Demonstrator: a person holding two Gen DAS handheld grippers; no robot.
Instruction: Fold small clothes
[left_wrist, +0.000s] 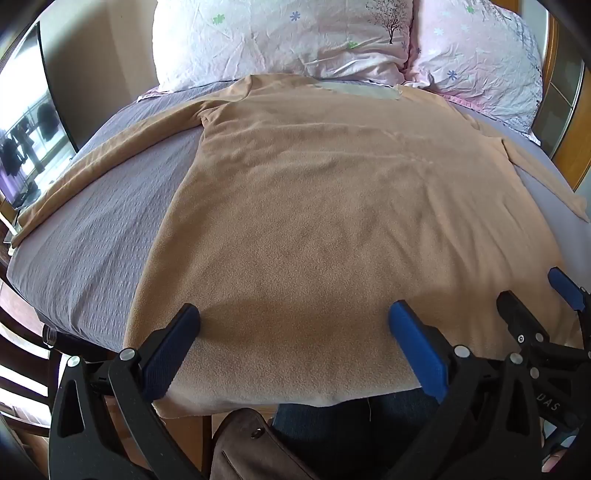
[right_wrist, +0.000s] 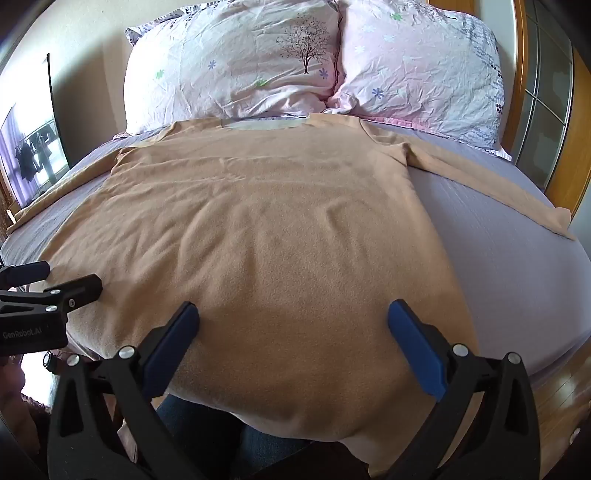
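A tan long-sleeved fleece top lies spread flat on the bed, neck toward the pillows, hem hanging over the near edge; it also shows in the right wrist view. Its left sleeve stretches out to the left, its right sleeve to the right. My left gripper is open and empty above the hem's left part. My right gripper is open and empty above the hem's right part. Each gripper shows in the other's view: the right gripper, the left gripper.
The bed has a grey-lilac sheet. Two floral pillows lean at the head. A wooden headboard stands on the right. A window is on the left. A person's jeans are below the hem.
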